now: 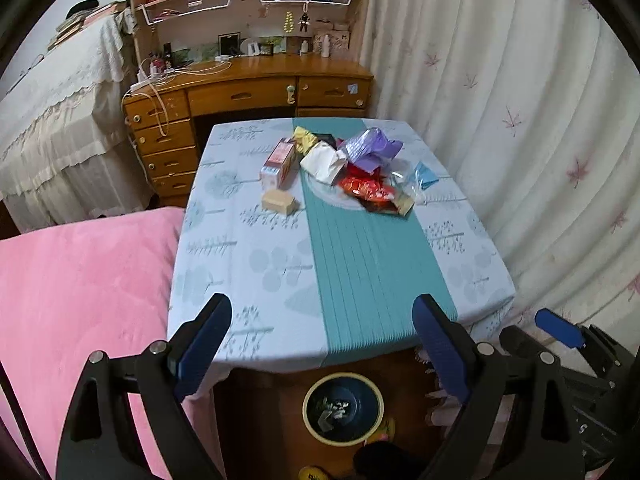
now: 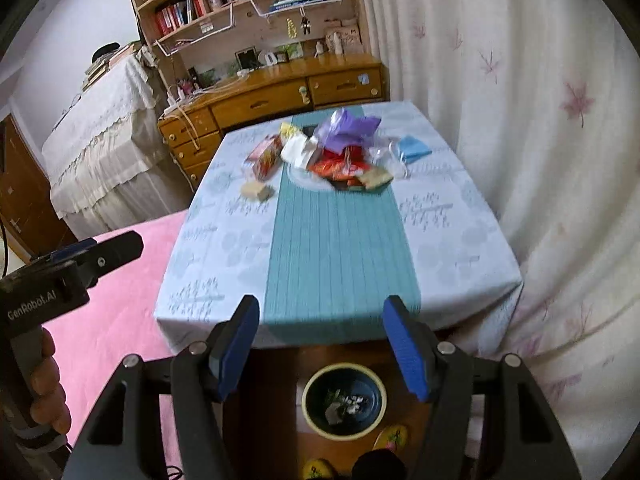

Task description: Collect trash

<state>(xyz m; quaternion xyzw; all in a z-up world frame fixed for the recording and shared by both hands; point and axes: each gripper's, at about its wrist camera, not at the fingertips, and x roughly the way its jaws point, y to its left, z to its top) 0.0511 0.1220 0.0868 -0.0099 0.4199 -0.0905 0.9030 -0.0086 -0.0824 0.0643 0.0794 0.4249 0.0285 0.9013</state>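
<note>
A pile of trash lies at the far end of the table point(image 1: 248, 288): a purple bag point(image 1: 370, 148), a white wrapper point(image 1: 324, 162), a red wrapper point(image 1: 366, 190), a pink carton point(image 1: 280, 162), a small tan box point(image 1: 279, 201) and a blue packet point(image 1: 427, 174). The pile also shows in the right wrist view point(image 2: 340, 148). A dark bin point(image 1: 343, 408) with a pale rim stands on the floor below the near table edge, with scraps inside; it shows too in the right wrist view point(image 2: 344, 400). My left gripper point(image 1: 322, 344) and right gripper point(image 2: 322, 344) are both open and empty, above the near table edge.
A pink bed point(image 1: 80, 300) lies left of the table. A curtain point(image 1: 520, 120) hangs on the right. A wooden desk point(image 1: 248, 92) with shelves stands behind the table. Yellow slippers point(image 2: 392, 438) lie on the floor by the bin.
</note>
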